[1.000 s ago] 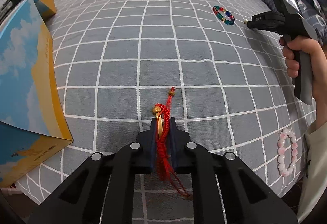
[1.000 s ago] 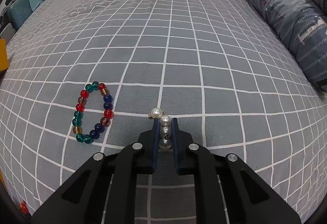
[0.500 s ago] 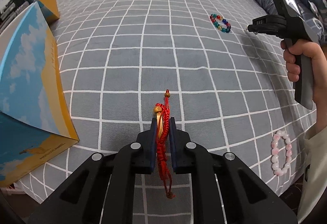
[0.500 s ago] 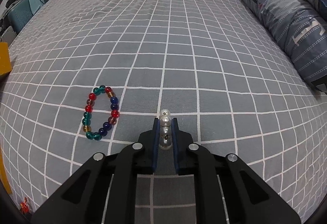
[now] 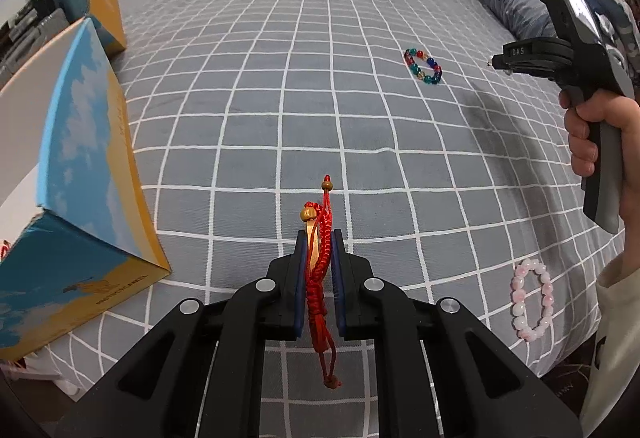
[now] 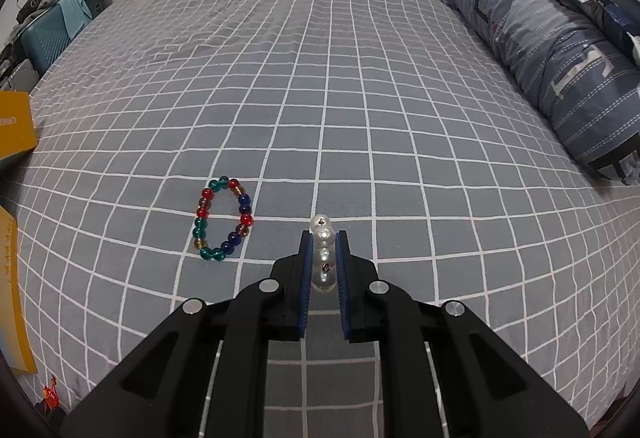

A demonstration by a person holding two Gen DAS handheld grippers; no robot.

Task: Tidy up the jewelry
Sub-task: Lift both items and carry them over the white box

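My left gripper (image 5: 319, 238) is shut on a red braided cord bracelet (image 5: 319, 262) with gold beads, held above the grey checked bed; its tail hangs below the fingers. My right gripper (image 6: 323, 238) is shut on a white pearl bracelet (image 6: 323, 250) and also shows from the side in the left wrist view (image 5: 496, 62). A multicoloured bead bracelet (image 6: 222, 218) lies on the bed left of the right gripper and shows in the left wrist view (image 5: 423, 65). A pink bead bracelet (image 5: 532, 298) lies near the bed's front right edge.
An open blue and yellow box (image 5: 76, 198) stands at the left of the bed, its lid (image 5: 104, 6) upright behind it. A blue striped pillow (image 6: 560, 50) lies along the right side. The bed's front edge is close below both grippers.
Both grippers have risen and pulled back from the bed with their bracelets still held. The red cord's tail now hangs straighter.
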